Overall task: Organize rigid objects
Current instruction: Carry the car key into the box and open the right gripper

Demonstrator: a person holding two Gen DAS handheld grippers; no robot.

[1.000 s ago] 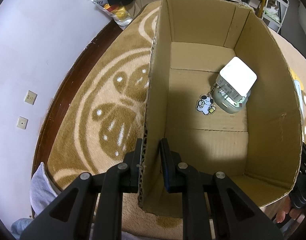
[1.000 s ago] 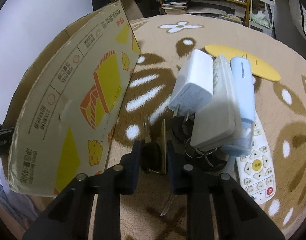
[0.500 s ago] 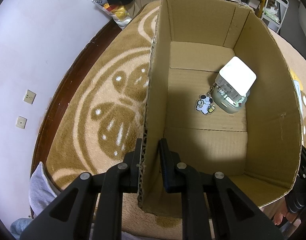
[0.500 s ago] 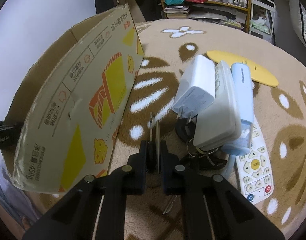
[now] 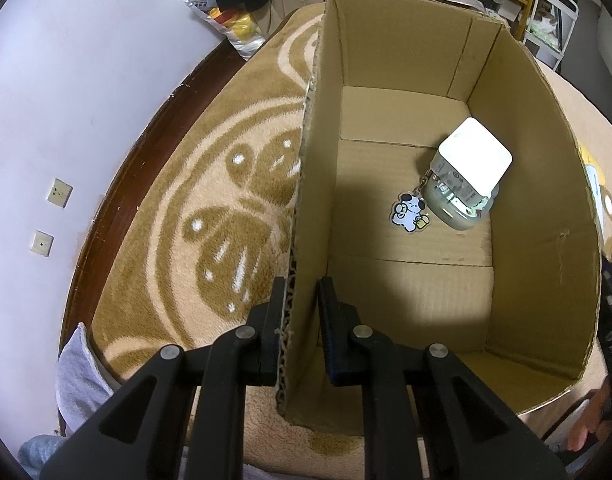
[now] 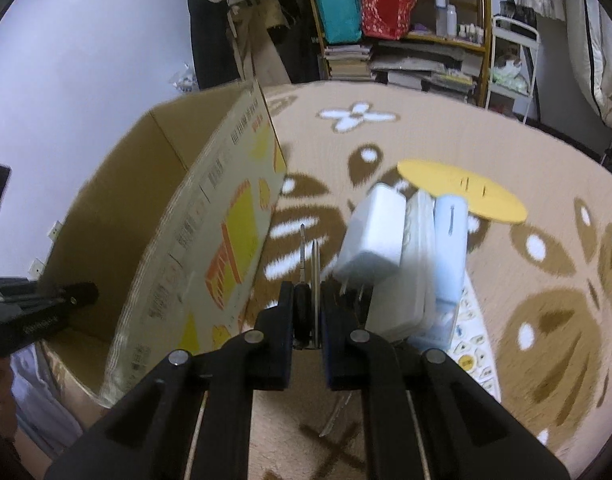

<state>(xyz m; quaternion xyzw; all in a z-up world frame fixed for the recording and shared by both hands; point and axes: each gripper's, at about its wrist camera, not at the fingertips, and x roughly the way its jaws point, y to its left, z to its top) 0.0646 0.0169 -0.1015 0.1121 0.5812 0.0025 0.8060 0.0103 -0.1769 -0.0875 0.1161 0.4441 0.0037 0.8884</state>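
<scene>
Tan patterned rug (image 6: 446, 128), lilac wall (image 5: 66, 80); left hand-held gripper (image 5: 300, 292) pinching box wall (image 5: 306, 184).

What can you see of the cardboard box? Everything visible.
The cardboard box is brown corrugated board, open-topped and upright on the patterned rug. Its outer right wall carries yellow and orange print. The left gripper is shut on its near left wall. Inside lie a white charger cube on a round case, with a dog charm attached.
</scene>
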